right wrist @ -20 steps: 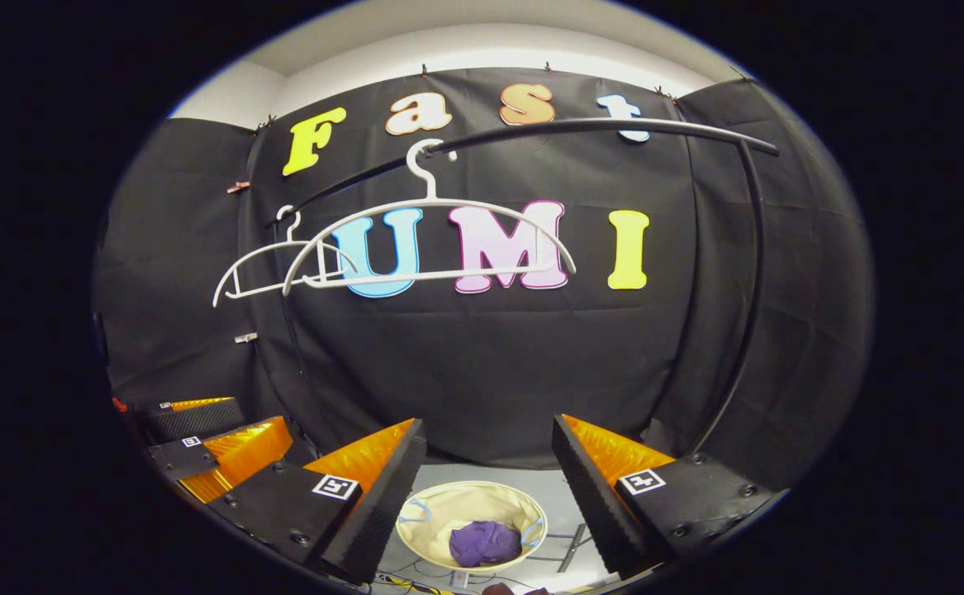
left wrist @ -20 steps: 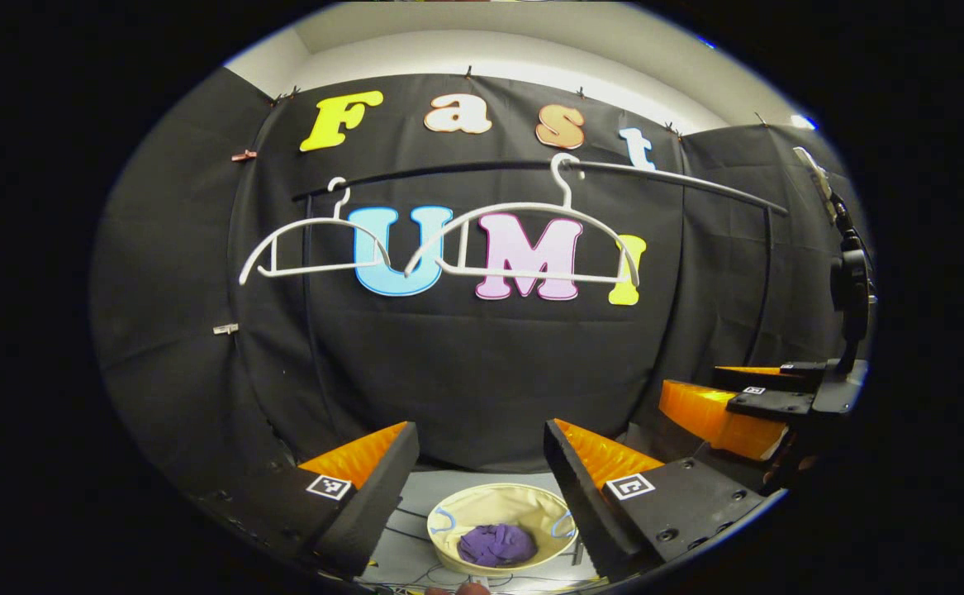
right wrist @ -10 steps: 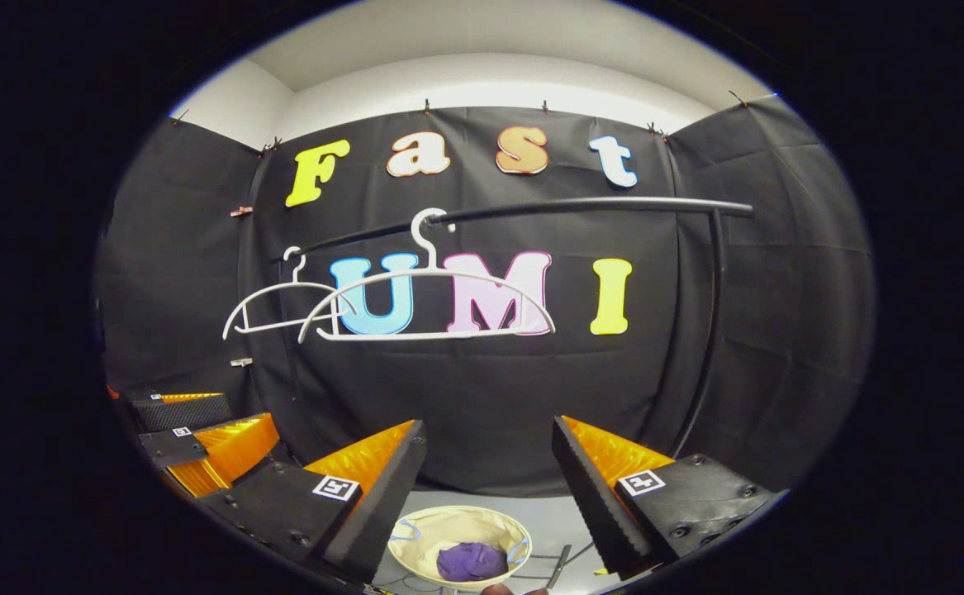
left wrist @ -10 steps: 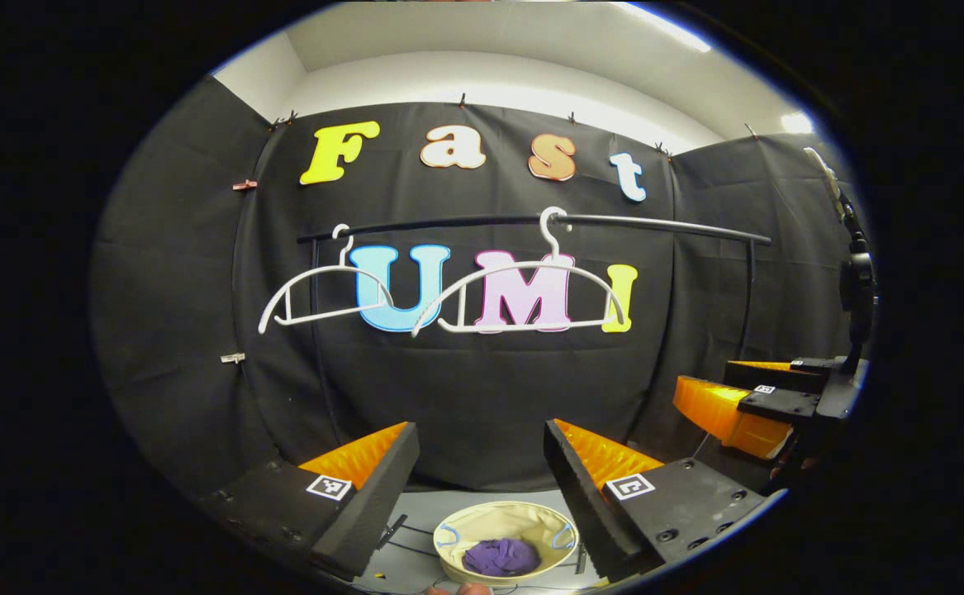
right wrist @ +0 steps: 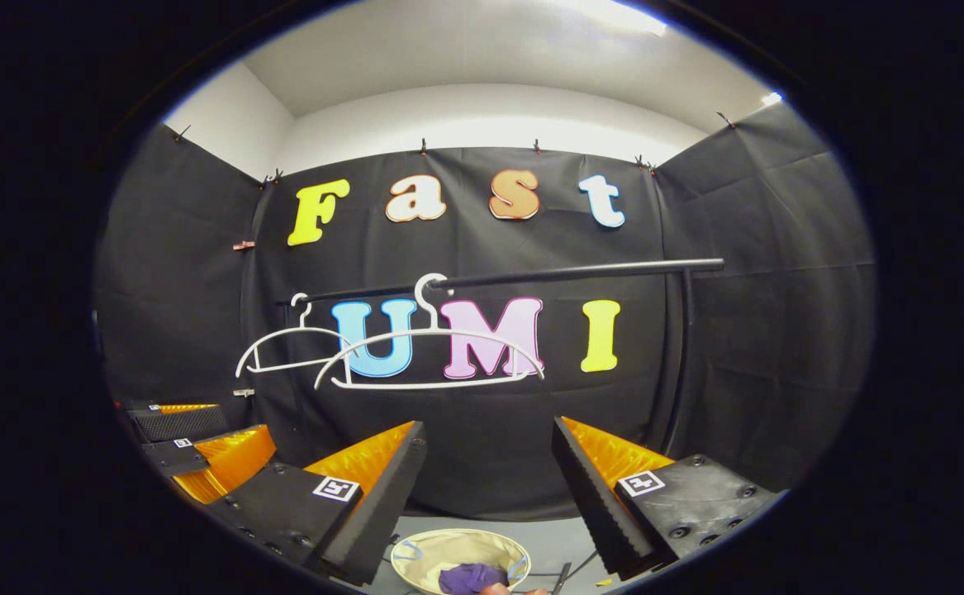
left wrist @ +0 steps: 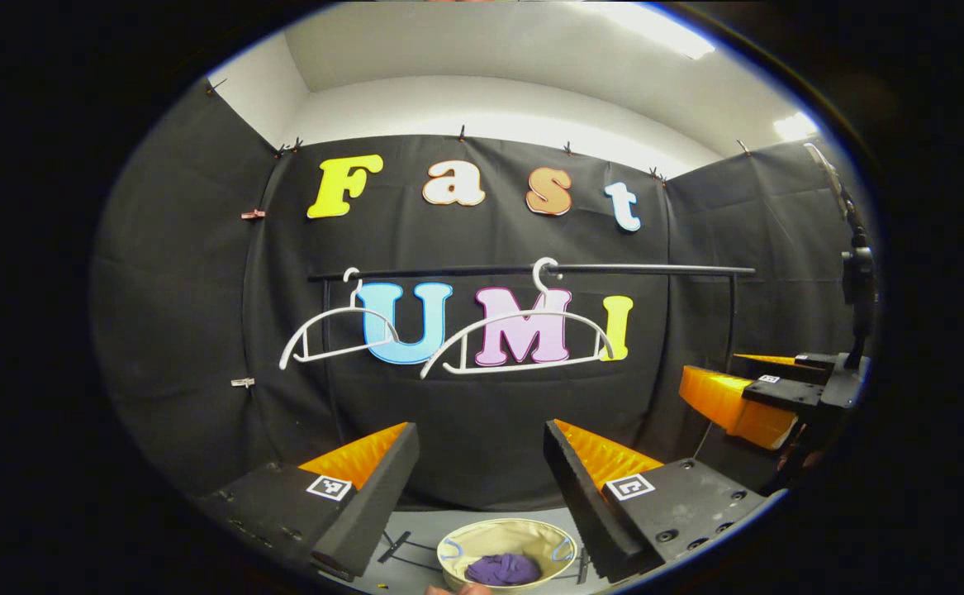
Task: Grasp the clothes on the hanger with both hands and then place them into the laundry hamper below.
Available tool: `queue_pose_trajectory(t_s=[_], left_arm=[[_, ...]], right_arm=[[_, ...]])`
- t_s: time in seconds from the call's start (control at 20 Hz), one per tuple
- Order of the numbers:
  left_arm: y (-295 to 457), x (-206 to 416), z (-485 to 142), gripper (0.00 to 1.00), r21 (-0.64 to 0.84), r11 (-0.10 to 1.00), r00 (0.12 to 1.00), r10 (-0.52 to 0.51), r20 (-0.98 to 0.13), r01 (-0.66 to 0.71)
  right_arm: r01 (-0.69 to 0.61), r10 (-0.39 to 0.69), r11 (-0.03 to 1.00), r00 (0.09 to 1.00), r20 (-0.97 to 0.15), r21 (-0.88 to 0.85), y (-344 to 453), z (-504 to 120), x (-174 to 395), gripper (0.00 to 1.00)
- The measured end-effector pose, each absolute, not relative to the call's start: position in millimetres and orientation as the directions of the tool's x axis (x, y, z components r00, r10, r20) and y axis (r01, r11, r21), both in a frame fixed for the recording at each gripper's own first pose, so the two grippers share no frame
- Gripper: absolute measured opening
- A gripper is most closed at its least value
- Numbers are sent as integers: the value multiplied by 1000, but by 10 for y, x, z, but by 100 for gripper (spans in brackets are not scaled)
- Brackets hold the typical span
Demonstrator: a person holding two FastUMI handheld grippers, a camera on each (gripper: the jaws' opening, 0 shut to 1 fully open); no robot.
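Note:
Two bare white hangers (left wrist: 519, 340) (left wrist: 337, 330) hang on the black rail (left wrist: 630, 269); in the right gripper view the hangers (right wrist: 428, 355) (right wrist: 283, 347) sit left of centre. A cream hamper (left wrist: 505, 547) on the floor below holds a purple garment (left wrist: 502, 568); the hamper (right wrist: 457, 552) with the purple garment (right wrist: 463, 577) also lies low in the right gripper view. My left gripper (left wrist: 482, 471) is open and holds nothing, well back from the rail. My right gripper (right wrist: 490, 475) is open too; the right gripper (left wrist: 746, 397) appears at the right of the left gripper view.
The rail's black upright post (right wrist: 680, 355) stands at the right. A black stand with a mount (left wrist: 855, 281) rises at the far right of the left gripper view. Cables (left wrist: 403, 545) lie on the grey floor beside the hamper.
Both grippers have pulled back and tilted up: the rail and hangers sit lower and smaller, more ceiling shows, and the hamper has slid toward the bottom edge. Both stay open.

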State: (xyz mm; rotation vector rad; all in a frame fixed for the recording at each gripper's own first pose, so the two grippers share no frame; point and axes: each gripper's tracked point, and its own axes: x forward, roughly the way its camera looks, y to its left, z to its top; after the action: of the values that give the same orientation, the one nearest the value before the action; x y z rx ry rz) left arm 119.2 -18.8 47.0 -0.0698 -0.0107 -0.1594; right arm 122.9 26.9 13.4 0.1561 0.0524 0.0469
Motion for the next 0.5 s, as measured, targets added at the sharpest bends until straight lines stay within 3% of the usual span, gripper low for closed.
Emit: queue_pose_trajectory(t_s=[0.5], left_arm=[[-84, 812, 813, 93, -53, 991, 988, -121, 93, 126]], right_arm=[[-17, 19, 992, 1000, -11, 126, 64, 360, 885, 100]])
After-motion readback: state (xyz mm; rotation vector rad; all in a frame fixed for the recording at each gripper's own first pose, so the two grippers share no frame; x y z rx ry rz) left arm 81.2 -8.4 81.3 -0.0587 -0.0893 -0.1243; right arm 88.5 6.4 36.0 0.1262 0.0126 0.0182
